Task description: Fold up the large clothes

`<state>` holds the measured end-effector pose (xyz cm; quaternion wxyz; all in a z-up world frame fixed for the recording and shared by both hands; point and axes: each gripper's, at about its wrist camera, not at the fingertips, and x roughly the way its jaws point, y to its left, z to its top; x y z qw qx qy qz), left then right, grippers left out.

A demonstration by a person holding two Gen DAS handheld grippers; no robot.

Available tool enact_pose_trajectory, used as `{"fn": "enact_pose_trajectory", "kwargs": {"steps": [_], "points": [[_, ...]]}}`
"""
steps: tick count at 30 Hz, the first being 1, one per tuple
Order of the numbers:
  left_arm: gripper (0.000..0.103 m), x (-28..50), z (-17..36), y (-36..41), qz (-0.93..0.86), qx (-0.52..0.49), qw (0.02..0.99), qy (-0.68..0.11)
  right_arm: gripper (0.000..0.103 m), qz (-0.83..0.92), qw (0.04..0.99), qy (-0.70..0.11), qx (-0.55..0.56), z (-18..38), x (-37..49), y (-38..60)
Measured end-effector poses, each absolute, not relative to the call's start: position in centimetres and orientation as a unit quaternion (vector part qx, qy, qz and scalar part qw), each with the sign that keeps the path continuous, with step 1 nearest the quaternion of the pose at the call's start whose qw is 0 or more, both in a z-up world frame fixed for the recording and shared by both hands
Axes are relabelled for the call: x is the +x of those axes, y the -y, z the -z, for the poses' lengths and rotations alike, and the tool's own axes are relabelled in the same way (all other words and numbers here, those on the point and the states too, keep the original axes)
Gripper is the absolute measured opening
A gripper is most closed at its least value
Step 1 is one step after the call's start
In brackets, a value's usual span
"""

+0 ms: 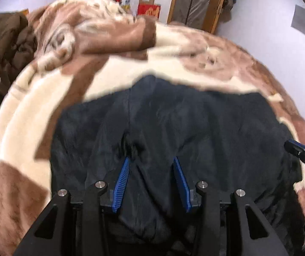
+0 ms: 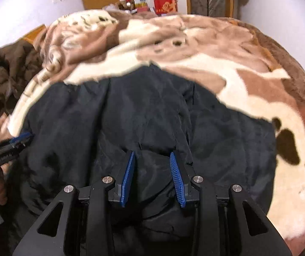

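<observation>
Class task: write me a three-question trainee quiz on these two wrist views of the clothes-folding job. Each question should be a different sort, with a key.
1. True or false: the dark jacket lies on a brown and cream blanket.
2. Multiple choice: what fills the gap between the pads of the right claw? A) blanket B) dark jacket fabric C) nothing
3. Fill in: in the left wrist view, the left claw grips the jacket, and the other claw enters at the picture's ____ edge.
Key: 1 true; 2 B; 3 right.
</observation>
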<state>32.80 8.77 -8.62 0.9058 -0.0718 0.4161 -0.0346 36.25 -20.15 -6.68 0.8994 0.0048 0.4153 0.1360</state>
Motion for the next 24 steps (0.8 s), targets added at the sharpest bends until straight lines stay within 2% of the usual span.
{"fn": "enact_pose_trajectory", "kwargs": {"steps": [5,11,14,17,20,24], "points": [[0.045,38.0,5.8,-8.5,0.034,-0.069,0.921,-0.382,0.035,-0.14,0.909,-0.393,0.013,4.8,41.1,18.8],[0.048,43.3,10.0,-8.3,0.015,-0.065,0.904,-0.422,0.035,-0.118,0.886,-0.448,0.011,10.1,46.1,18.8],[0.049,43.0,11.9,-8.0,0.018,-0.058,0.908,-0.414,0.038,-0.118,0.886,-0.447,0.033,12.4,46.2,20.0],[0.049,42.8,11.8,-7.7,0.017,-0.05,0.912,-0.408,0.038,-0.12,0.888,-0.443,0.035,12.3,46.1,20.2],[0.049,41.8,10.1,-8.1,0.018,-0.053,0.91,-0.411,0.038,-0.111,0.89,-0.442,0.019,10.3,45.4,20.0],[0.049,36.8,6.8,-8.9,0.036,-0.06,0.925,-0.372,0.038,-0.126,0.911,-0.392,0.017,6.3,40.5,20.9]]}}
